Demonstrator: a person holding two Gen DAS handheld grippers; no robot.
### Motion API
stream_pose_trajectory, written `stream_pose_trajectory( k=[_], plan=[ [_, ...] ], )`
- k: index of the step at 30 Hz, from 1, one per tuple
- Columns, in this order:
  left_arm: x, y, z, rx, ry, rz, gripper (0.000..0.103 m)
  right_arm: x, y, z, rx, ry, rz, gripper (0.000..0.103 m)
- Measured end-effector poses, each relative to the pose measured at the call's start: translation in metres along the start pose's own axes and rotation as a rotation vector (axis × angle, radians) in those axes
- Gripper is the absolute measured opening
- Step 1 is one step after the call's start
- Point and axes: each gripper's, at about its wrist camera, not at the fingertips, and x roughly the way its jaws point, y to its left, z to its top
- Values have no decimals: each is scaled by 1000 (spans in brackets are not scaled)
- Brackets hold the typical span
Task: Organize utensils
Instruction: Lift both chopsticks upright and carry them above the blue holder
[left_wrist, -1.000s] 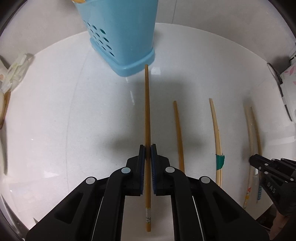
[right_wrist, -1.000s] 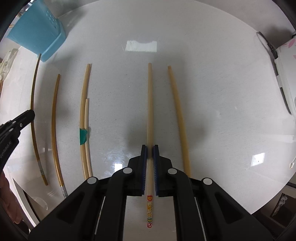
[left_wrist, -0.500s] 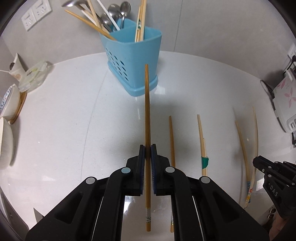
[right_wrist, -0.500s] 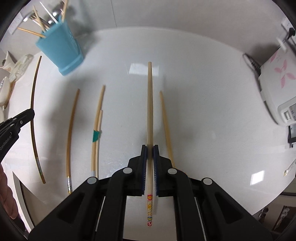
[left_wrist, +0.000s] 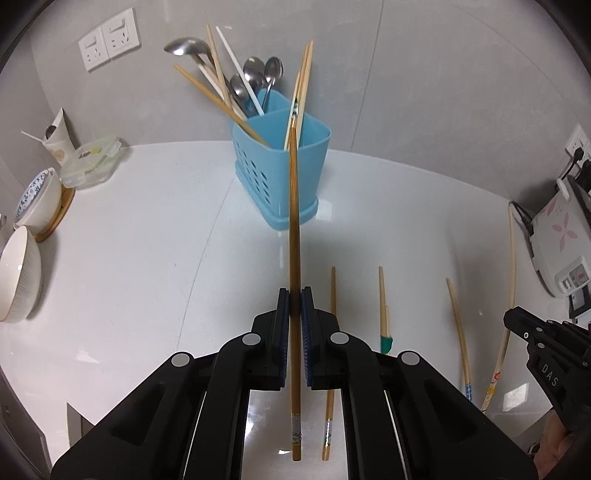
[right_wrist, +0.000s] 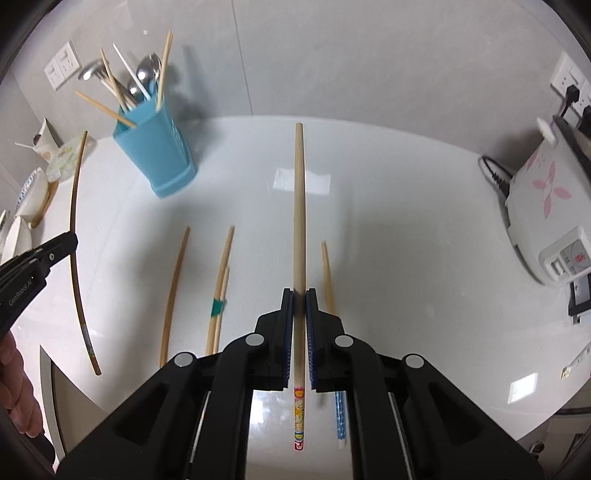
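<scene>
My left gripper (left_wrist: 294, 295) is shut on a dark bamboo chopstick (left_wrist: 293, 221), held above the table with its tip pointing at the blue utensil holder (left_wrist: 284, 173). The holder contains spoons and chopsticks. My right gripper (right_wrist: 300, 295) is shut on a pale chopstick (right_wrist: 299, 206) with a colourful patterned end, also lifted. The holder (right_wrist: 155, 155) stands far left in the right wrist view. Several chopsticks lie on the white table: a brown one (left_wrist: 332, 314), a pair bound with green tape (left_wrist: 384, 317), and a pale one (left_wrist: 458, 332).
White bowls (left_wrist: 22, 273) and a lidded food box (left_wrist: 90, 162) sit at the table's left edge. A white rice cooker with pink flowers (right_wrist: 546, 206) stands at the right. Wall sockets (left_wrist: 110, 44) are behind the holder.
Both grippers have lifted their chopsticks off the table and tilted up, so the holder's top and the wall have come into view.
</scene>
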Motion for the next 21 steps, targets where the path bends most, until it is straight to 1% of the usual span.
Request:
stream_pose_trajectory(
  k=[3, 9, 21],
  plan=[
    [-9, -3, 7, -2, -26, -1, 6, -11, -4, 8, -4, -39, 5, 6],
    [-24, -9, 26, -1, -74, -4, 6, -23, -14, 22, 5, -85, 15, 6],
    [-38, -12, 67, -3, -157, -13, 6, -43, -17, 64, 6, -175, 19, 6]
  ],
)
